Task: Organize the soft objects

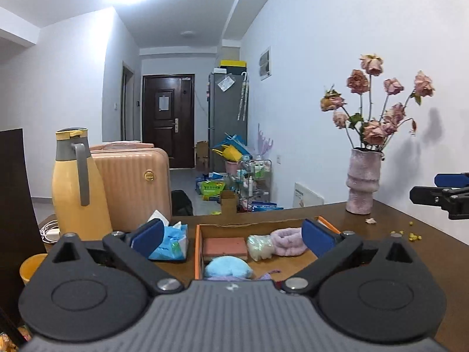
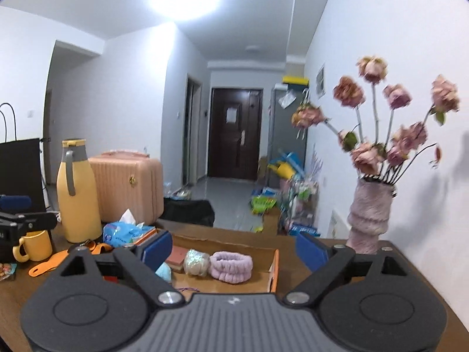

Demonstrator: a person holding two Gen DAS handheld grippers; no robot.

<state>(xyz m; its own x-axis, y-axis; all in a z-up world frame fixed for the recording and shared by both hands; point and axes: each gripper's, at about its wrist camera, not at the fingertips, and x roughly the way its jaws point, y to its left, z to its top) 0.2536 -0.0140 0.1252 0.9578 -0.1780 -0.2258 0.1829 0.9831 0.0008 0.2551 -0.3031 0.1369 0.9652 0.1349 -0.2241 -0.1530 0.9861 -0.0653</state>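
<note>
An orange-edged cardboard tray lies on the brown table. In it lie a pink sponge, a pale glittery scrunchie, a fluffy pink headband and a light blue plush. My left gripper is open and empty, just in front of the tray. My right gripper is open and empty above the tray's near side. The right gripper also shows at the right edge of the left wrist view.
A yellow jug, a blue tissue pack and a pink suitcase stand to the left. A yellow mug sits far left. A pink vase of dried roses stands at the right by the wall.
</note>
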